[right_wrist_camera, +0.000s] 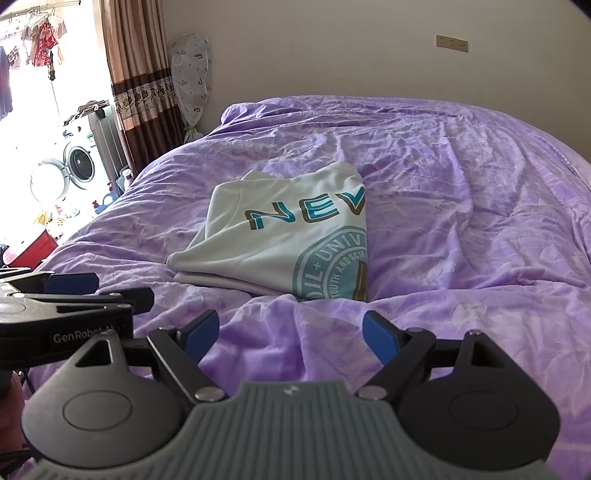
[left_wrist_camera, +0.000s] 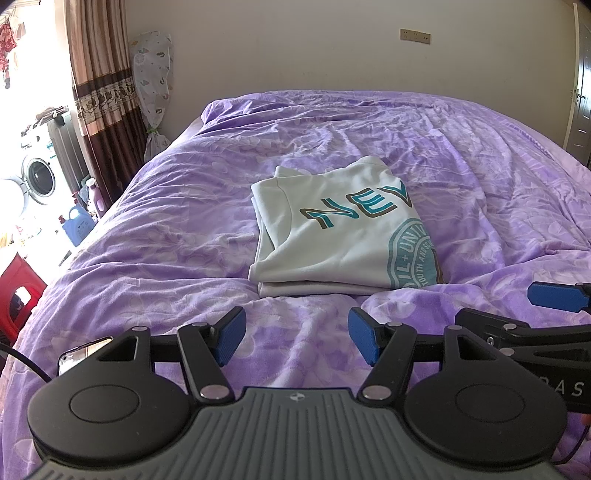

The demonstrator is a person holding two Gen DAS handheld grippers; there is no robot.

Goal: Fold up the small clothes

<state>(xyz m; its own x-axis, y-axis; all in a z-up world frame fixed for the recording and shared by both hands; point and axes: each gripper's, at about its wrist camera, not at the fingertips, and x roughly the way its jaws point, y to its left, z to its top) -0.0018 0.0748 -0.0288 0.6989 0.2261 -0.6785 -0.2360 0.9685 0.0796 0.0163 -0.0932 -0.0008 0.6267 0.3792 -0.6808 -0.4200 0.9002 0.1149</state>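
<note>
Lying folded on the purple bedspread (left_wrist_camera: 480, 177) is a white T-shirt (left_wrist_camera: 332, 240) with teal lettering and a round teal badge, near the middle of the bed and ahead of both grippers, with bare rumpled cover between it and them. Nothing rests on the shirt or blocks the way to it. In the left wrist view it sits at about 12 o'clock from the left gripper (left_wrist_camera: 297, 339), its long axis running from near to far, the folded edge toward the camera and the narrower end toward the far wall; the lettering reads left to right across it. In the right wrist view it lies at about 11 o'clock from the right gripper (right_wrist_camera: 291, 338), tilted so the near corner points toward 8 o'clock. Both grippers have their blue-padded fingers (left_wrist_camera: 231, 338) spread wide with nothing between them. At 9 to 10 o'clock stand a brown curtain (left_wrist_camera: 103, 92), a washing machine (left_wrist_camera: 37, 181), a blue detergent jug (left_wrist_camera: 77, 225) and a red stool (left_wrist_camera: 18, 284); a wall socket (left_wrist_camera: 415, 36) sits at 1 o'clock. Only the right view shows clothes hanging on a line (right_wrist_camera: 40, 40) outside; only the left shows a door (left_wrist_camera: 583, 92) at 2 o'clock. Each view catches the other gripper at its edge.
</note>
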